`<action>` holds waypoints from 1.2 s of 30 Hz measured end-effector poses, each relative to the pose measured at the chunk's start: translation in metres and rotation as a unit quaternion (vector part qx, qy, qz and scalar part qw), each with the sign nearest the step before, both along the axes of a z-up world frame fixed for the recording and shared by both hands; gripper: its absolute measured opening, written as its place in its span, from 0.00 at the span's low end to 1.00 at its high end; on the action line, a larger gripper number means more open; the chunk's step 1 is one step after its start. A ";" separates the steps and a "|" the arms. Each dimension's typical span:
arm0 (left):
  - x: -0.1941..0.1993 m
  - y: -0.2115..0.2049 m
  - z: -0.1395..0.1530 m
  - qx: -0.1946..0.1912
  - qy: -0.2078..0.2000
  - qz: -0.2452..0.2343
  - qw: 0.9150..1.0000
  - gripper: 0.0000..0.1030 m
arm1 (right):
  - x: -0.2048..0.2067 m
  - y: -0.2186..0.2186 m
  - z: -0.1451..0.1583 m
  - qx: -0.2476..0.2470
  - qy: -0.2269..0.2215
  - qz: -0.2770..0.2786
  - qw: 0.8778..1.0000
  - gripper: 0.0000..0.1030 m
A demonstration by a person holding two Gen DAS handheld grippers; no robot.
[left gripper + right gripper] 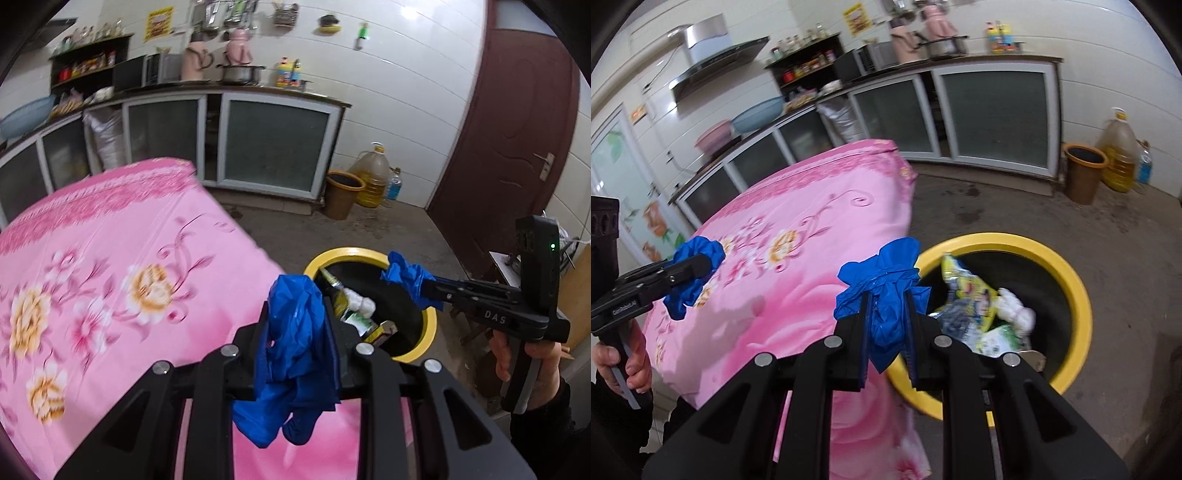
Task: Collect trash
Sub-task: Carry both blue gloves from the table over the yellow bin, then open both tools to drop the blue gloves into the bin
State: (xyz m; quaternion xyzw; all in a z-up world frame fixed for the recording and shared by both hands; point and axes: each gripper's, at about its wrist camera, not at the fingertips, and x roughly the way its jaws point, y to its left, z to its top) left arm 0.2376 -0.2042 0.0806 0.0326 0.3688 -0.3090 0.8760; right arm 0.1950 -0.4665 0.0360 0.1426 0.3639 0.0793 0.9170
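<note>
My left gripper (297, 317) is shut on a crumpled blue glove (291, 354) and holds it above the edge of the pink flowered tablecloth (110, 266), just left of the trash bin. My right gripper (886, 314) is shut on a second blue glove (886, 284) and holds it at the left rim of the bin. The bin (1075, 280) is black with a yellow rim and holds wrappers and white paper (1015, 310). In the left wrist view the right gripper (424, 286) reaches over the bin (428, 321) with its glove (406, 275). The left gripper (698, 266) also shows in the right wrist view.
A brown waste basket (341, 194), a large oil jug (373, 175) and a small bottle (394, 184) stand on the floor by the kitchen cabinets (273, 144). A dark red door (517, 140) is at the right. A stool (506, 266) stands beside the bin.
</note>
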 end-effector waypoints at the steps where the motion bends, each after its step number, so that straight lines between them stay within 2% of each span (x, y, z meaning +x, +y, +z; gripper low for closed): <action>1: 0.001 -0.006 0.001 -0.001 -0.002 -0.004 1.000 0.23 | -0.001 -0.006 0.000 -0.002 0.001 -0.007 1.000 0.15; 6: 0.006 -0.043 0.001 0.004 -0.014 -0.028 1.000 0.23 | -0.006 -0.028 -0.005 -0.001 0.002 -0.040 0.999 0.15; 14: 0.024 -0.089 -0.011 0.000 0.009 -0.057 0.998 0.23 | -0.010 -0.053 -0.020 -0.023 0.020 -0.100 0.995 0.15; 16: 0.029 -0.100 -0.014 0.000 0.016 -0.062 0.998 0.23 | -0.009 -0.056 -0.025 -0.015 0.026 -0.103 0.994 0.15; 20: 0.038 -0.125 -0.022 0.015 0.018 -0.074 0.997 0.23 | -0.004 -0.058 -0.033 -0.033 0.040 -0.121 0.991 0.15; 22: 0.040 -0.135 -0.028 0.023 0.022 -0.075 0.997 0.23 | -0.002 -0.059 -0.038 -0.021 0.045 -0.120 0.992 0.16; 25: 0.046 -0.145 -0.039 0.034 0.028 -0.074 0.996 0.23 | 0.004 -0.060 -0.045 -0.028 0.053 -0.128 0.990 0.16; 31: 0.068 -0.168 -0.073 0.076 0.055 -0.073 0.993 0.23 | 0.017 -0.067 -0.060 -0.012 0.086 -0.142 0.986 0.16; 35: 0.081 -0.172 -0.087 0.059 0.098 -0.071 0.991 0.23 | 0.023 -0.067 -0.065 -0.008 0.099 -0.147 0.984 0.16; 36: 0.082 -0.172 -0.088 0.056 0.101 -0.071 0.991 0.26 | 0.025 -0.067 -0.066 -0.008 0.101 -0.149 0.984 0.17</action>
